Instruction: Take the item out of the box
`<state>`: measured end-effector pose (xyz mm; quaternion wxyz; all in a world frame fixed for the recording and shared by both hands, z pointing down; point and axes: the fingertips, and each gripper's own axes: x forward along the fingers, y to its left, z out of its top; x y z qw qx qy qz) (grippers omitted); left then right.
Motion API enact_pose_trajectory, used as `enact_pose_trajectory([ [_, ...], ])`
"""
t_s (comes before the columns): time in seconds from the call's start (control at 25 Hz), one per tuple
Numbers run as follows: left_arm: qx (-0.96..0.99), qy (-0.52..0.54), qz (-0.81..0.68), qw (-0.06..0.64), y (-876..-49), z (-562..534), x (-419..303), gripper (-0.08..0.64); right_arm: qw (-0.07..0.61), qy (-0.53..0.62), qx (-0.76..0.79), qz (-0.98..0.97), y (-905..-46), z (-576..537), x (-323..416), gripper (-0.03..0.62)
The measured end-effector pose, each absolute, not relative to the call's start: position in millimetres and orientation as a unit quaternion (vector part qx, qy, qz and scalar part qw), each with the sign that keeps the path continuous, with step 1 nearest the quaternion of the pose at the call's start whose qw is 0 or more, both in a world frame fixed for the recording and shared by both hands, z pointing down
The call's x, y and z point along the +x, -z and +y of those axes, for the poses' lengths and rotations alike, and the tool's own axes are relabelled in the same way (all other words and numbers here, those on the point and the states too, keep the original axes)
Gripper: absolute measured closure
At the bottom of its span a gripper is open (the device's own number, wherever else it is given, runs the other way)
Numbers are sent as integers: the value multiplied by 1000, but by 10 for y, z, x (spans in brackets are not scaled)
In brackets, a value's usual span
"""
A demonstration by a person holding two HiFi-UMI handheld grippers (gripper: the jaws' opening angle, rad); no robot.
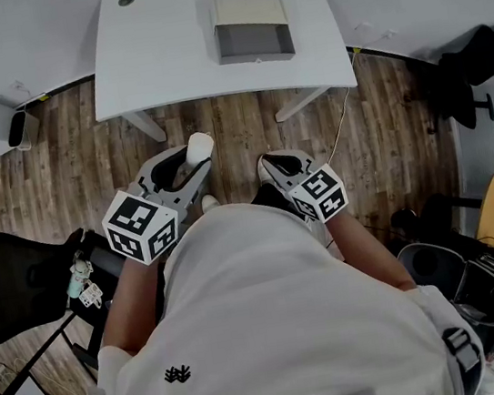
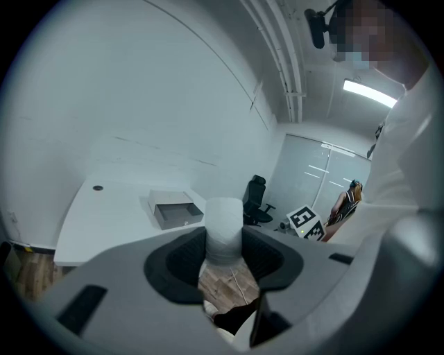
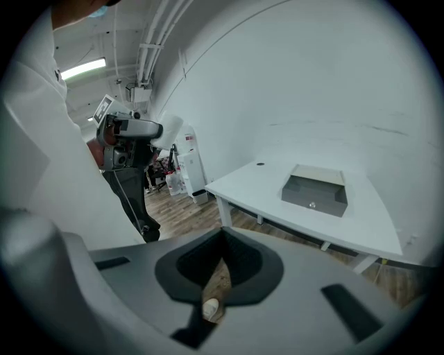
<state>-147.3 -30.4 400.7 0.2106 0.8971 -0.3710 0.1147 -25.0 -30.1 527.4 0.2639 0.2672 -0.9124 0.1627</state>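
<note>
Well back from the white table (image 1: 162, 62) and its open grey box (image 1: 253, 53), the left gripper (image 2: 223, 253) clamps a white cylinder (image 2: 223, 222) while the right gripper (image 3: 223, 258) is closed and empty; removal looks finished, so next probably means setting it down.

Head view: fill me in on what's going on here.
A person stands back from the white table with a gripper in each hand. The left gripper is shut on a white cylinder, held over the wooden floor and clear of the table. The right gripper is shut and empty. The open grey box sits on the table, so the item looks to be out of it.
</note>
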Motion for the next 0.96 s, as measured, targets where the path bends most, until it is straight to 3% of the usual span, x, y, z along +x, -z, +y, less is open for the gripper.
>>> enact_pose_trajectory([
  [0.96,876,-125,-404,231,-4088,-878,-1030,396,257,-162,249,-919,-5262,-953,236,586],
])
